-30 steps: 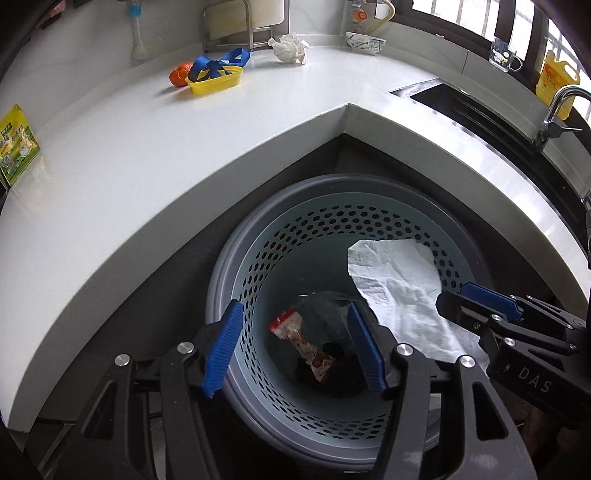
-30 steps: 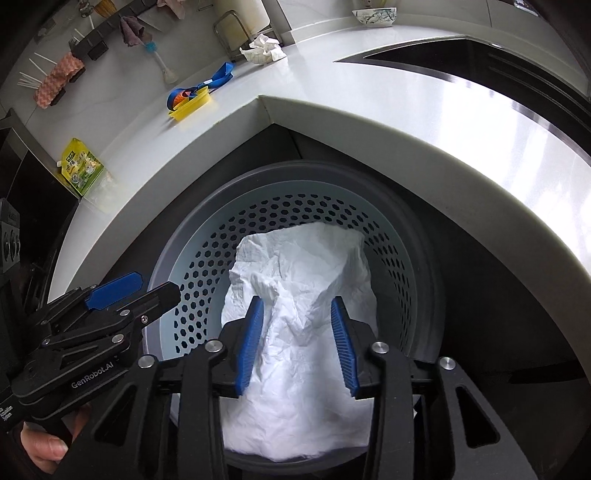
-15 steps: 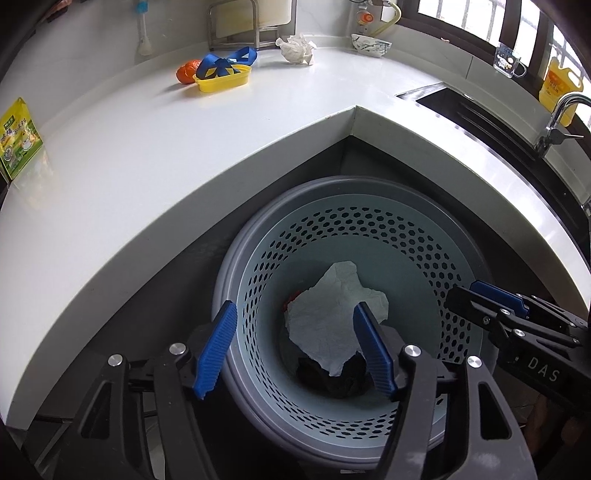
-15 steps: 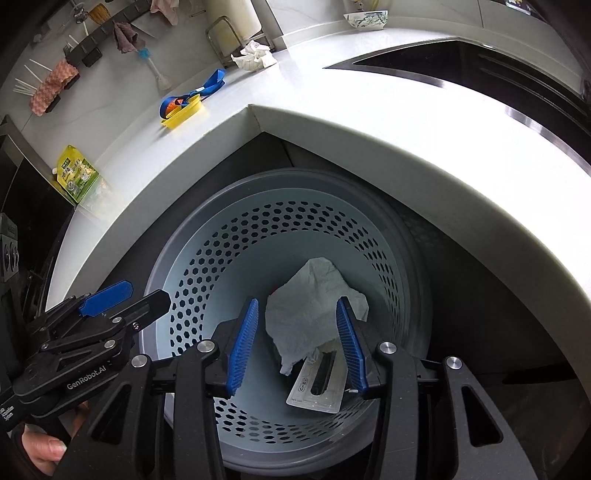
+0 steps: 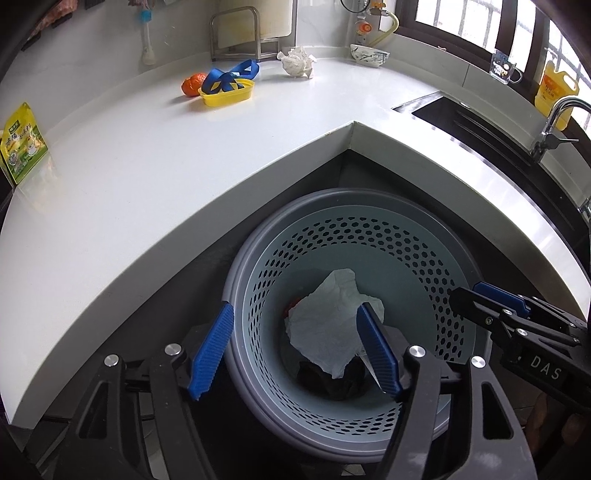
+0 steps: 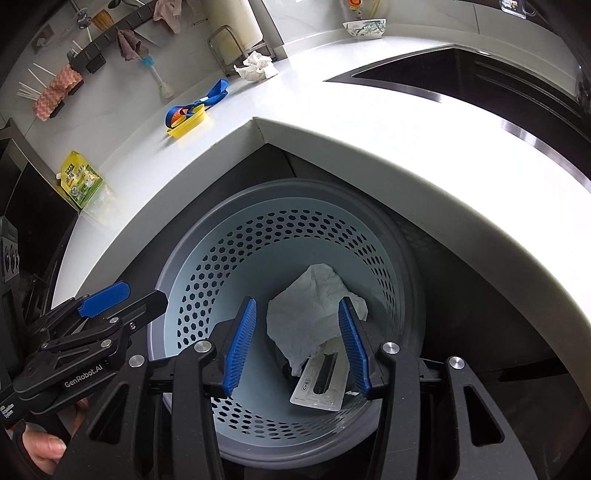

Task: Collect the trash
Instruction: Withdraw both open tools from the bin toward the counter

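A perforated grey-blue waste basket stands on the floor in the counter's corner. A crumpled white paper sheet lies at its bottom on dark trash, beside a blister pack. My left gripper is open and empty above the basket's left rim; it also shows in the right wrist view. My right gripper is open and empty above the basket; it shows at the right of the left wrist view. A crumpled tissue lies far back on the counter.
On the white counter are a yellow dish with a blue strap, an orange, a green-yellow packet and a bowl. A sink with a tap is to the right.
The white paper left my right gripper and fell to the bottom of the basket. Both grippers have drawn back and up a little, staying open.
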A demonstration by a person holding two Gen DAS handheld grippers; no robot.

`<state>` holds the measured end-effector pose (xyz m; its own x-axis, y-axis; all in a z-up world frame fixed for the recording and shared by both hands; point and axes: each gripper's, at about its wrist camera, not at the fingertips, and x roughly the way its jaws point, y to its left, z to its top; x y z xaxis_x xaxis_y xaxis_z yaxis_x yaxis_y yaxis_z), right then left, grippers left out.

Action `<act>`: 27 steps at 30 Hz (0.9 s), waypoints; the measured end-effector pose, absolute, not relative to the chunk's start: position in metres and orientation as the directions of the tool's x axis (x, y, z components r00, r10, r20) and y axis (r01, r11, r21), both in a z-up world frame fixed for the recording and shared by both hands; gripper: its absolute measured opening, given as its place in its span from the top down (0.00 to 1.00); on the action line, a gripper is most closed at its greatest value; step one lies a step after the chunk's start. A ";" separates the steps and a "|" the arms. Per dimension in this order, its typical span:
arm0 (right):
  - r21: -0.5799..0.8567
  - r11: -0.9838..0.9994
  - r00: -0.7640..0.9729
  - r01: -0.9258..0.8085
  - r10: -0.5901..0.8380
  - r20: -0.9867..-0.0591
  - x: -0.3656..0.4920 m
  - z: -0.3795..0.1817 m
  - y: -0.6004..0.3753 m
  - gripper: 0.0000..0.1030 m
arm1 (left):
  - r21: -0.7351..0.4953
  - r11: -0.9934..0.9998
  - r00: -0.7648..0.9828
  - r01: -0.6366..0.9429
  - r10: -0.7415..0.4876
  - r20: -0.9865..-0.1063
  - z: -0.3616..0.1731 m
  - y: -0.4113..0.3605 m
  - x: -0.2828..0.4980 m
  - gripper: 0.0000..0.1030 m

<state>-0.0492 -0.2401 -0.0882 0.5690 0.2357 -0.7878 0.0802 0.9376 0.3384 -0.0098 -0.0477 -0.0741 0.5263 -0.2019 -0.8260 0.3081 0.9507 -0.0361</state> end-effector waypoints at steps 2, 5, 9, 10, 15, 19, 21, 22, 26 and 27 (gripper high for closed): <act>0.336 0.939 0.576 0.078 0.233 -0.784 -0.051 -0.085 -0.239 0.53 | -0.037 0.951 0.533 0.306 -0.203 -0.821 -0.071 -0.045 -0.012 0.33; 0.331 0.941 0.589 0.074 0.227 -0.776 -0.055 -0.078 -0.238 0.51 | -0.038 0.953 0.542 0.302 -0.204 -0.815 -0.066 -0.041 -0.015 0.33; 0.330 0.941 0.600 0.068 0.226 -0.767 -0.059 -0.068 -0.235 0.50 | -0.040 0.955 0.555 0.293 -0.204 -0.806 -0.057 -0.034 -0.021 0.29; 0.330 0.942 0.603 0.064 0.227 -0.765 -0.060 -0.065 -0.235 0.50 | -0.042 0.956 0.559 0.290 -0.205 -0.804 -0.054 -0.032 -0.022 0.28; 0.326 0.945 0.634 0.041 0.227 -0.739 -0.064 -0.044 -0.232 0.45 | -0.035 0.963 0.587 0.267 -0.192 -0.787 -0.037 -0.022 -0.028 0.27; 0.328 0.944 0.649 0.032 0.230 -0.725 -0.062 -0.033 -0.234 0.44 | -0.038 0.971 0.608 0.238 -0.179 -0.773 -0.024 -0.012 -0.030 0.21; 0.327 0.945 0.654 0.031 0.228 -0.721 -0.059 -0.030 -0.236 0.44 | -0.047 0.974 0.617 0.222 -0.177 -0.767 -0.018 -0.006 -0.028 0.15; 0.330 0.944 0.656 0.030 0.230 -0.718 -0.058 -0.029 -0.238 0.44 | -0.048 0.975 0.622 0.217 -0.176 -0.763 -0.015 -0.004 -0.026 0.15; 0.347 0.937 0.667 0.042 0.232 -0.708 -0.047 -0.026 -0.247 0.41 | -0.034 0.979 0.638 0.201 -0.157 -0.754 -0.005 0.002 -0.014 0.14; 0.343 0.939 0.670 0.042 0.228 -0.707 -0.044 -0.024 -0.249 0.41 | -0.033 0.980 0.643 0.197 -0.155 -0.750 -0.002 0.003 -0.009 0.13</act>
